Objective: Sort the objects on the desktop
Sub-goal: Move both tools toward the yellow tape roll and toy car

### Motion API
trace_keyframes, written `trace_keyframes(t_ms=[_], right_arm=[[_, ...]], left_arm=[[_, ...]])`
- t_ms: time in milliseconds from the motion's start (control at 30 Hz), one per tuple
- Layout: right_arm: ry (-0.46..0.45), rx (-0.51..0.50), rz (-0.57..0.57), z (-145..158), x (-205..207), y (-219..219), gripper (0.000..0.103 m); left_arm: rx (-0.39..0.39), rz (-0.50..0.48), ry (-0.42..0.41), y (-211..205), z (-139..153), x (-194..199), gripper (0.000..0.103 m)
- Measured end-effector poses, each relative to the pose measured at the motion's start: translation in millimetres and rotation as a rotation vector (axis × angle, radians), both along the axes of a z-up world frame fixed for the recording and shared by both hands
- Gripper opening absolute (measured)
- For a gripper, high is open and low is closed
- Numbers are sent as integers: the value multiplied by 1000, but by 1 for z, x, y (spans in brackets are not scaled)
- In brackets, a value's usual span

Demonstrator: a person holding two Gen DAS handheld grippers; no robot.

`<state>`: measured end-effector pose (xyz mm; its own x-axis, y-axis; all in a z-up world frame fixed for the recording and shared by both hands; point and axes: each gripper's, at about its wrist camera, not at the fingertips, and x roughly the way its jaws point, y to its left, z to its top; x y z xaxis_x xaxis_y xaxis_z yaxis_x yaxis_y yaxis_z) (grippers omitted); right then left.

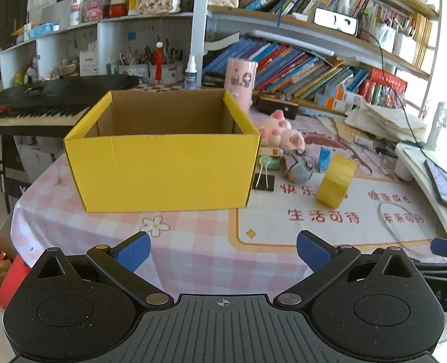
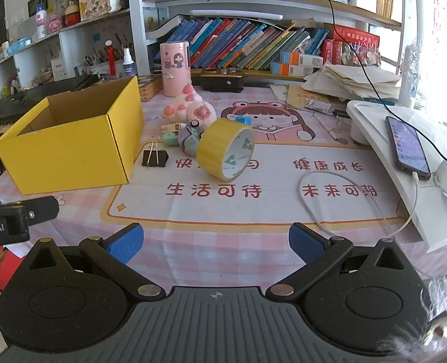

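Only the right view shows the tape roll's core; both tools spread.

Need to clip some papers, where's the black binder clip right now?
In the right wrist view, the black binder clip lies on the tablecloth between the yellow box and the yellow tape roll.

A black electronic piano keyboard is sitting just left of the table, and leaning rows of colourful books are filling the white shelves behind it. On a white plastic stand at the right, a dark smartphone is lying plugged into a white cable that is looping across the pink checked tablecloth.
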<state>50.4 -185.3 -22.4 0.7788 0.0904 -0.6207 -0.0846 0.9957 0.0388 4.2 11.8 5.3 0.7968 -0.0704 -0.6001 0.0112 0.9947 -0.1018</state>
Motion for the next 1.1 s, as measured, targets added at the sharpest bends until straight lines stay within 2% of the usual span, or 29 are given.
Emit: trace_keyframes(t_ms=[433, 1100], right_arm=[[-6, -7, -1, 0, 2, 6, 103], [-14, -24, -18, 2, 3, 10, 103]], left_arm=[[-50, -33, -45, 4, 2, 1, 103], [-56, -39, -25, 6, -1, 7, 103]])
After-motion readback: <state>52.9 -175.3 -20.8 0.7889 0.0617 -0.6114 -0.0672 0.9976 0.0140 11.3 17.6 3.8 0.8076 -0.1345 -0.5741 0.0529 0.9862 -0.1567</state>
